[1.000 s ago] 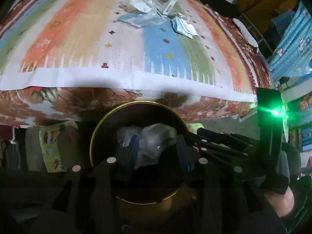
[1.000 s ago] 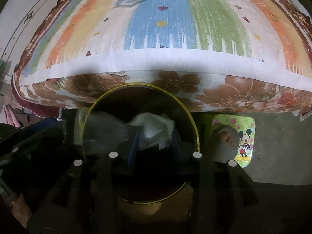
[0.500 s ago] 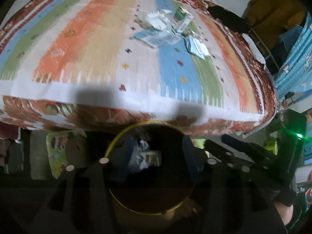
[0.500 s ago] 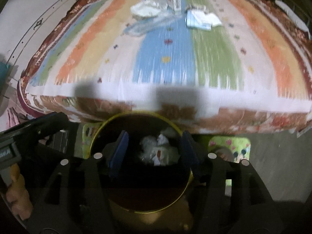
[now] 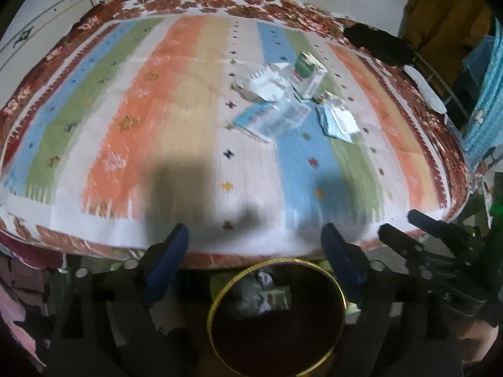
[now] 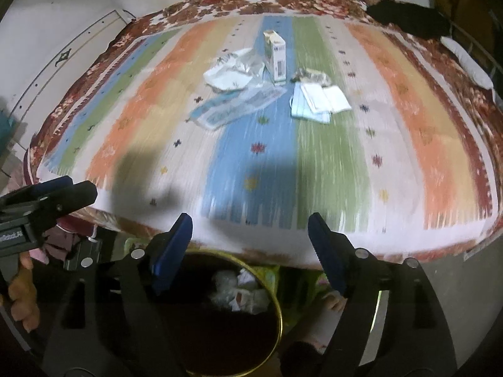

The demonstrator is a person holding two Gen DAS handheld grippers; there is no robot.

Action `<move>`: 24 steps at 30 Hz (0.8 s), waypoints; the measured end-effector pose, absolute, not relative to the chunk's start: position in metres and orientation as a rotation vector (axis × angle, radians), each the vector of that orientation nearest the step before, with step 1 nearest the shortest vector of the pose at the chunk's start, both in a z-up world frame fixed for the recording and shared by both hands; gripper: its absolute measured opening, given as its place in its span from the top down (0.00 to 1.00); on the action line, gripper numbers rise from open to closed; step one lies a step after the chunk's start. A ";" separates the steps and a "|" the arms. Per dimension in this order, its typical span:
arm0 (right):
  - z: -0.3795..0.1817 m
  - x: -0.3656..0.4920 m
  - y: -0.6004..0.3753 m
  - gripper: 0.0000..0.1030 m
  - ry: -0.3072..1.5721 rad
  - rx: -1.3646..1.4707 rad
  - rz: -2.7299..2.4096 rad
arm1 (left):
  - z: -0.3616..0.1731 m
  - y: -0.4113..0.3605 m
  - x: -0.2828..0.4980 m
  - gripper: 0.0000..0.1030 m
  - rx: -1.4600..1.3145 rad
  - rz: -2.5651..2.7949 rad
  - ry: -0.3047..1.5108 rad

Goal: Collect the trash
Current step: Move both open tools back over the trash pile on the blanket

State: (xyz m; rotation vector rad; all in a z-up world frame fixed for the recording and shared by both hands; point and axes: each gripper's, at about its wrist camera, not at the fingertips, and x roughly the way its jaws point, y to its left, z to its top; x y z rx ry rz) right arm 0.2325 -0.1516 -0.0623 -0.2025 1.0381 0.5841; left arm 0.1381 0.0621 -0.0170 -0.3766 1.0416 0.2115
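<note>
A gold-rimmed dark bin (image 5: 341,298) (image 6: 278,323) stands on the floor against the bed's near edge, with crumpled wrappers (image 5: 261,292) (image 6: 242,292) inside. My left gripper (image 5: 254,235) is open and empty above the bin. My right gripper (image 6: 250,226) is open and empty too. More trash lies far up the bed: a small carton (image 5: 306,75) (image 6: 276,55), crumpled white paper (image 5: 264,84) (image 6: 231,72), a clear plastic package (image 5: 273,119) (image 6: 235,106) and folded white-blue papers (image 5: 338,119) (image 6: 317,102).
The bed has a striped cover (image 5: 157,110) (image 6: 345,141) with a floral border. A black object (image 5: 374,42) (image 6: 408,19) lies at its far right corner. The other gripper shows at each view's edge (image 5: 440,251) (image 6: 47,207). Blue cloth (image 5: 484,100) hangs right.
Both grippers opened and dropped their crumpled trash into the bin, then rose and tilted up toward the bed, so the far trash pile now sits in fuller view.
</note>
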 end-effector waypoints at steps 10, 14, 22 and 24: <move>-0.053 0.263 -0.143 0.08 0.982 -0.183 0.587 | 0.000 0.064 0.175 0.06 -0.259 0.246 0.970; -0.052 0.278 -0.140 0.08 0.967 -0.168 0.585 | 0.005 0.068 0.192 0.06 -0.242 0.231 0.948; -0.047 0.304 -0.134 0.08 0.921 -0.152 0.595 | -0.003 0.099 0.222 0.06 -0.320 0.217 0.960; -0.045 0.309 -0.131 0.08 0.902 -0.153 0.594 | -0.010 0.108 0.228 0.06 -0.353 0.216 0.982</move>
